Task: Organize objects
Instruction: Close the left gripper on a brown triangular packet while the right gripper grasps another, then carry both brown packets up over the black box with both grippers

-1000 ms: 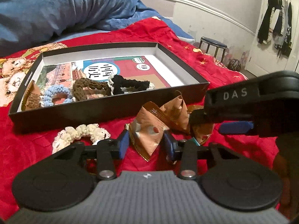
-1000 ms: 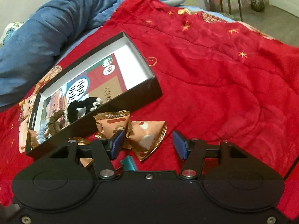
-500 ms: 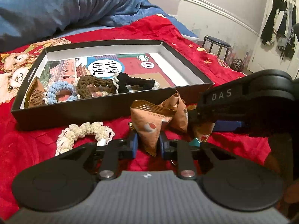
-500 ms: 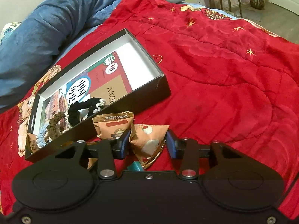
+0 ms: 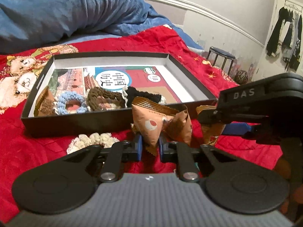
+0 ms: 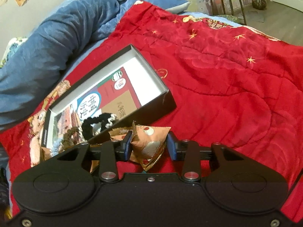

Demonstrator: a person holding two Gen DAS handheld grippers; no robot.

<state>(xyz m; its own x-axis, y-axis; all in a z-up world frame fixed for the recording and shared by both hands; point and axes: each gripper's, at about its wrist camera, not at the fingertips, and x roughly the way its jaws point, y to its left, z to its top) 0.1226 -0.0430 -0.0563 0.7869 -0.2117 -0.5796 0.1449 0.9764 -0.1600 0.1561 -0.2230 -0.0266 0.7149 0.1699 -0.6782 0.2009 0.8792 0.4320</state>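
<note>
Brown triangular foil snack packets lie on the red quilt (image 6: 236, 79) just before the shallow black cardboard box (image 5: 79, 122). Closing, the left gripper (image 5: 150, 145) pinches one packet (image 5: 148, 126); the right gripper (image 6: 149, 146), closing too, squeezes another (image 6: 149, 141).

Bedspread (image 6: 227, 79): red, scattered gold stars; teddy-bear print left of the box (image 5: 121, 122). Box: black outside, white inside, with a red, blue and white printed sheet on its floor. In the box: light blue scrunchie (image 5: 71, 104), brown scrunchie (image 5: 103, 99), black one (image 5: 140, 94). In front of the box: cream scrunchie (image 5: 92, 140), brown-orange snack packets (image 5: 149, 124) with red-white dot. Blanket (image 5: 66, 9) behind the box: blue.
</note>
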